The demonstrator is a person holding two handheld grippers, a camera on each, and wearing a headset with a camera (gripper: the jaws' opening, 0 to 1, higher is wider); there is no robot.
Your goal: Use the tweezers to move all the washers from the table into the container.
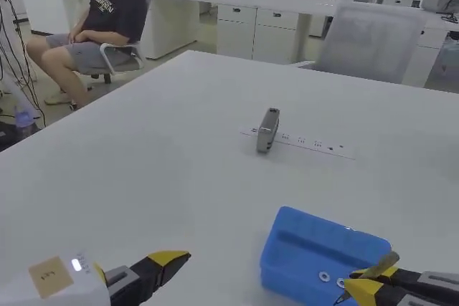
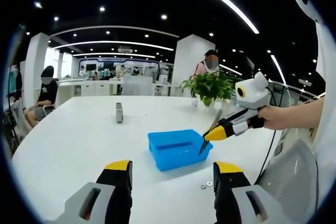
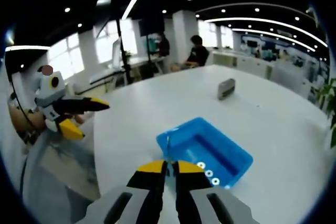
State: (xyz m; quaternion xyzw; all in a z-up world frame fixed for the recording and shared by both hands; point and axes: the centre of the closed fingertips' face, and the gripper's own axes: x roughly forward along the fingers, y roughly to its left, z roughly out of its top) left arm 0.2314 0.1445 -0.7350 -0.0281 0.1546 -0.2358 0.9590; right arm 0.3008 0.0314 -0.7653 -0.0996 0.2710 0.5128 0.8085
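Note:
A blue container point(image 1: 301, 238) stands near the table's front edge, with several washers point(image 1: 325, 276) lying inside it. My right gripper point(image 1: 362, 286) is shut on thin metal tweezers point(image 1: 381, 263) at the container's near right corner. In the right gripper view the tweezers point(image 3: 167, 148) point down over the container point(image 3: 231, 153), beside the washers point(image 3: 209, 173) in it. Two more washers point(image 2: 206, 185) lie on the table in front of the container point(image 2: 176, 150). My left gripper point(image 2: 173, 166) hangs open above the table, holding nothing, well left of the container point(image 1: 171, 259).
A grey adapter point(image 1: 267, 129) sits on a white power strip point(image 1: 315, 144) at the table's middle. A person sits on a chair point(image 1: 118, 55) at the far left. A grey office chair point(image 1: 369, 37) stands behind the table. A potted plant point(image 2: 210, 85) is at one end.

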